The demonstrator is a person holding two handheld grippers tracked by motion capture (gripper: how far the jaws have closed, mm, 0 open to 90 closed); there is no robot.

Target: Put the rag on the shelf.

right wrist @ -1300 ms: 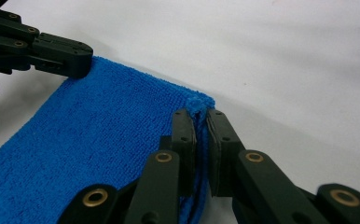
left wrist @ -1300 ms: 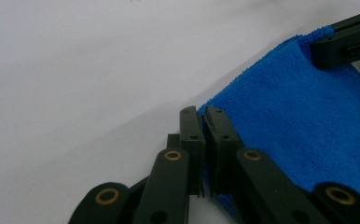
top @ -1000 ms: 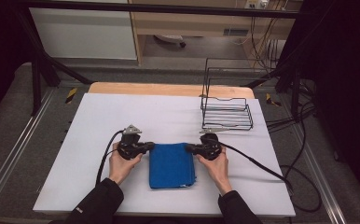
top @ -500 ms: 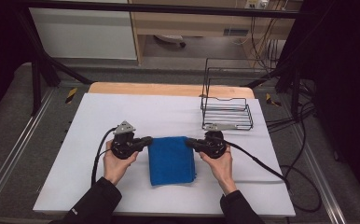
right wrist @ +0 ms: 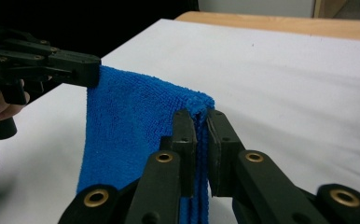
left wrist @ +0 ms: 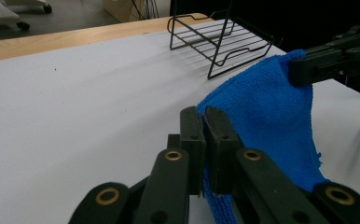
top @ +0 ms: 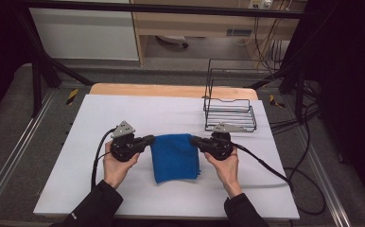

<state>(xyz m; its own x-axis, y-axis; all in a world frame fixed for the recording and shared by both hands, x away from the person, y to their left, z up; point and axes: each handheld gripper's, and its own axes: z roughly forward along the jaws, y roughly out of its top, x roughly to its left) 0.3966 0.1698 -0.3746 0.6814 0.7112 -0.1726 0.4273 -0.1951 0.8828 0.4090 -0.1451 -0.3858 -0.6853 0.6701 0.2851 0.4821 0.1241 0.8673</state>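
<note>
Blue terry cloth (top: 175,156), folded, hanging by 2 upper corners above white table (top: 124,113), top edge taut and level, lower part draping toward near edge

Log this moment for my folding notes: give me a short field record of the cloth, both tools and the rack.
cloth: blue towel, folded, far edge lifted, near edge hanging toward the white table
left tool: shut on the towel's far left corner
right tool: shut on the towel's far right corner
rack: black wire rack, beyond the right tool, nothing in it
</note>
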